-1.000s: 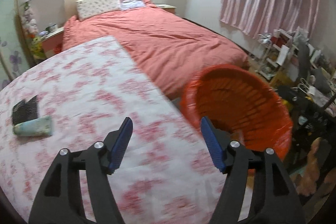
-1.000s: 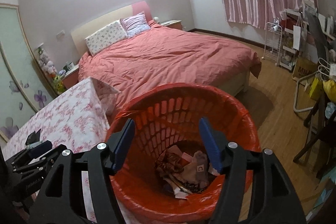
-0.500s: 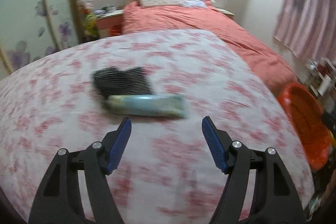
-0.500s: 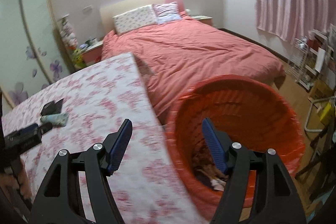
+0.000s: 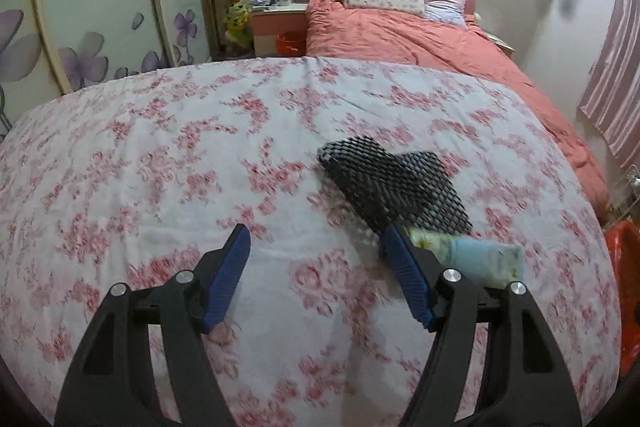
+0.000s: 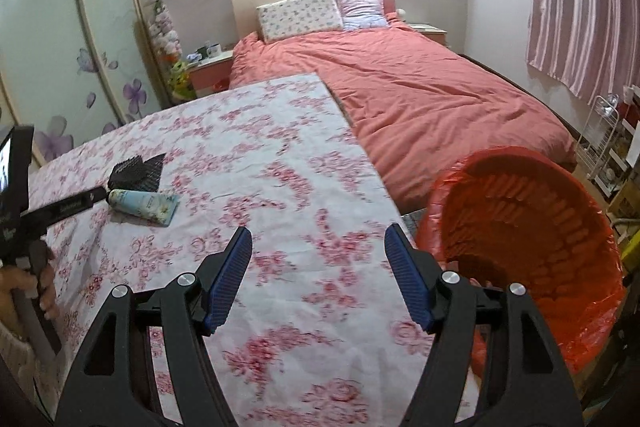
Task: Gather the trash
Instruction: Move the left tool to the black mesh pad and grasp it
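A black foam net (image 5: 394,187) and a pale blue tube (image 5: 472,259) lie side by side on the floral tablecloth (image 5: 160,167). My left gripper (image 5: 316,267) is open and empty, low over the cloth, with the tube just beyond its right finger. In the right wrist view the net (image 6: 138,171) and tube (image 6: 144,205) lie at the left, with the left gripper's tip (image 6: 94,195) touching them. My right gripper (image 6: 318,267) is open and empty above the table edge, beside the red-lined trash basket (image 6: 520,247).
A bed with a coral cover (image 6: 420,95) stands past the table. A pink nightstand (image 5: 278,25) and floral wardrobe doors (image 5: 100,7) are at the back left. A white wire rack (image 6: 608,151) stands right of the basket.
My left gripper swung left from the basket across the table to the net and tube. My right gripper swung left off the basket to above the table edge.
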